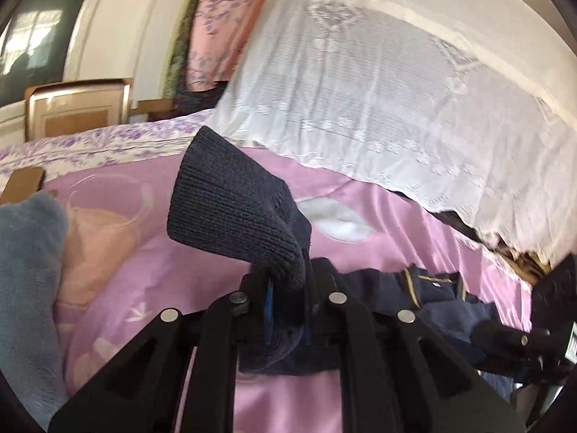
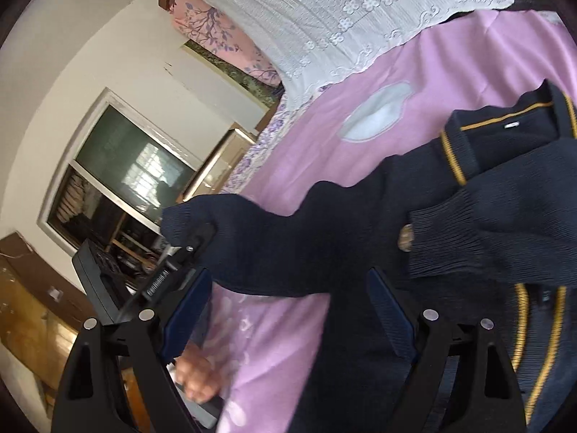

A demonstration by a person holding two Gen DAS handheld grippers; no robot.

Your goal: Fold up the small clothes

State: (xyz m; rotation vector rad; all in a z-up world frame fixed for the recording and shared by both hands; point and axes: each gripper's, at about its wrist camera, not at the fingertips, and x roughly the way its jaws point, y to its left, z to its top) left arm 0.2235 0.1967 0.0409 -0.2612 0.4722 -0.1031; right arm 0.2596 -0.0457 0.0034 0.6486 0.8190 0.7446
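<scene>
A navy knit sweater (image 2: 360,223) with yellow trim at its collar lies on the pink bedsheet (image 2: 450,57). One sleeve is folded across its chest (image 2: 505,223). My left gripper (image 1: 286,306) is shut on the other sleeve's ribbed cuff (image 1: 230,209), which stands up above the jaws. In the right wrist view the left gripper (image 2: 191,241) holds that sleeve stretched out to the left, off the sheet. My right gripper (image 2: 288,310) is open over the sweater's body, its blue pads (image 2: 187,310) wide apart and not pressing on the cloth.
A white lace cover (image 1: 360,90) lies over the bed's far side. A blue fleece cloth (image 1: 25,270) sits at the left. A hand (image 2: 198,379) shows under the left gripper. A window (image 2: 126,166) and a cardboard box (image 1: 75,108) stand beyond the bed.
</scene>
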